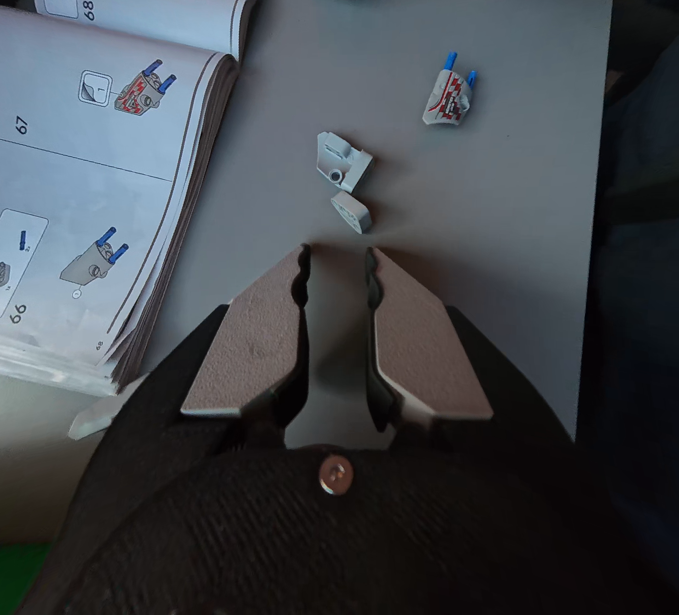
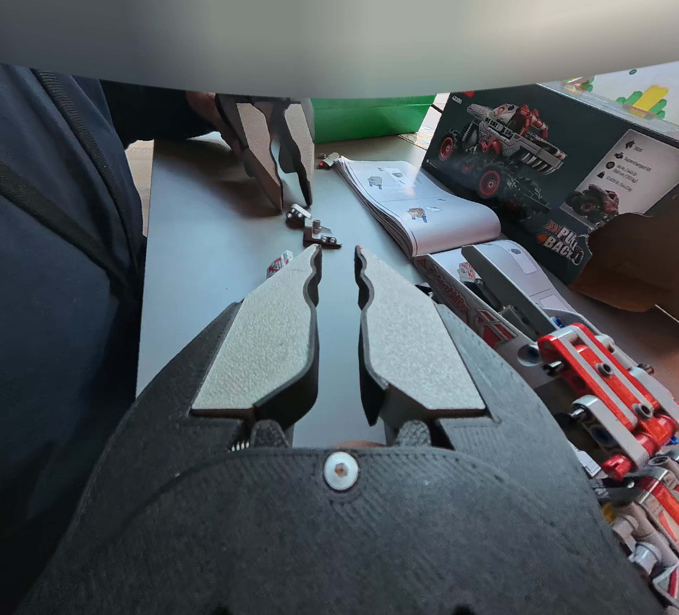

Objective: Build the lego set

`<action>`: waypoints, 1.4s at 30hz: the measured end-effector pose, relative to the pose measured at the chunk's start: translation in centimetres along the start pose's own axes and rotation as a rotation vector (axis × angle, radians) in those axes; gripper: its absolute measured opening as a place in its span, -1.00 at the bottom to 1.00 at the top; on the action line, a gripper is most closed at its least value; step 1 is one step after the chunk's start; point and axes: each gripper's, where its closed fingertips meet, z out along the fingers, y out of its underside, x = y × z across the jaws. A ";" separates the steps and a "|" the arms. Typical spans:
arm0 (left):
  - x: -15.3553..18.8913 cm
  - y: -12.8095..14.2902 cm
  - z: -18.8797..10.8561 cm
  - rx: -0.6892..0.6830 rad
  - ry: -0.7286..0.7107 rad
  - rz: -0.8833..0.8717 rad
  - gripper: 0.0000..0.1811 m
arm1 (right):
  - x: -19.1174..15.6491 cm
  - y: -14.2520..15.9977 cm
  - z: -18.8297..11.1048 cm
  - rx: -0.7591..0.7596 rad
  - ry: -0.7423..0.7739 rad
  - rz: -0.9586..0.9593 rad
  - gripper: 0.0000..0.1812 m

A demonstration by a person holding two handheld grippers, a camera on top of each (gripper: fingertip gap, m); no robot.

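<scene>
Three loose parts lie on the grey table (image 1: 477,230). A small light grey piece (image 1: 351,211) sits just ahead of my left gripper (image 1: 338,250), which is open and empty. Beyond it lies a larger grey panel piece (image 1: 343,162). A red-and-white stickered piece with two blue pins (image 1: 446,99) lies farther right. In the right wrist view, my right gripper (image 2: 337,250) is open and empty, low over the table, facing the panel piece (image 2: 321,233) and the small piece (image 2: 297,211). The left gripper (image 2: 294,203) stands over the small piece. The stickered piece (image 2: 279,261) lies left of my right fingers.
The open instruction booklet (image 1: 110,156) lies along the left, and also shows in the right wrist view (image 2: 422,208). The part-built red and grey truck (image 2: 606,388) lies right of my right gripper. The set's box (image 2: 532,171) and a green bag (image 2: 367,116) stand behind. A person's dark sleeve (image 2: 55,266) is at the left. About 15 cm separates my left fingertips from my right.
</scene>
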 end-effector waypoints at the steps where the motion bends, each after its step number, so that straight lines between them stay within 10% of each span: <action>1: 0.0 -0.1 0.1 0.005 0.004 0.002 -0.72 | 0.0 0.0 0.0 -0.002 0.002 0.000 -0.84; 42: -0.5 -0.6 0.5 0.026 0.000 0.006 -0.69 | -0.4 1.1 0.7 -0.077 0.001 -0.068 -0.78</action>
